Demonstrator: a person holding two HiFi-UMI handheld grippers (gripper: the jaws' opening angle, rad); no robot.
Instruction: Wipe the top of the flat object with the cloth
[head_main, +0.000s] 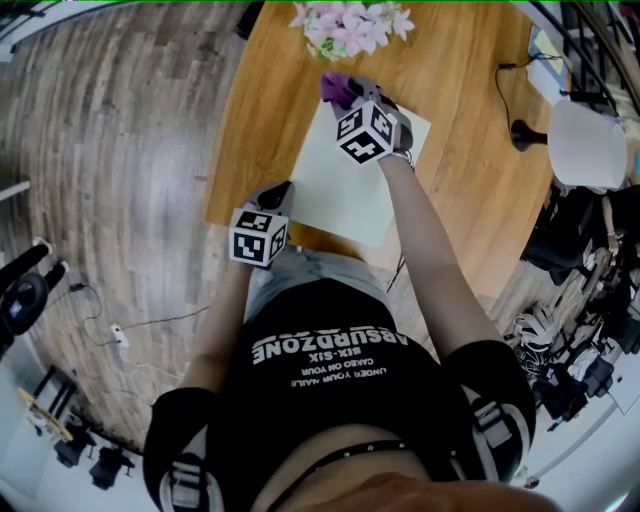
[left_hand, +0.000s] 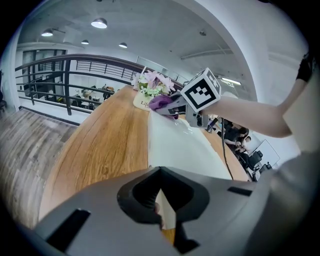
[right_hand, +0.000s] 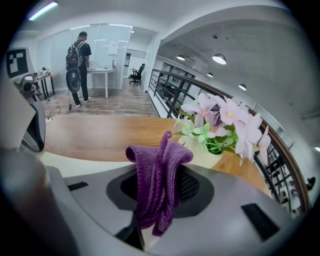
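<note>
- The plank floor (head_main: 120, 150) is lying open to the left of the table (head_main: 470, 170). A strip of bare wood is running between the table's left edge and the flat object (head_main: 340, 190).
- The left gripper (head_main: 278, 192) is pinching the flat object's near left corner, its jaws closed on the thin edge (the pale sheet is showing between them in the left gripper view (left_hand: 161, 212)).
- The flat object (left_hand: 180, 150) is lying flat on the wood, with its near edge close to the table's near edge.
- The right gripper (head_main: 345, 95) is reaching over the flat object's far edge, its jaws clamped on the purple cloth (head_main: 336, 88), which is bunching up out of them (right_hand: 157, 185).
- The flowers (head_main: 350, 25) are standing just beyond the cloth, at the table's far edge.
- Wide bare wood is lying to the right, up to a black cable (head_main: 500, 90).
</note>
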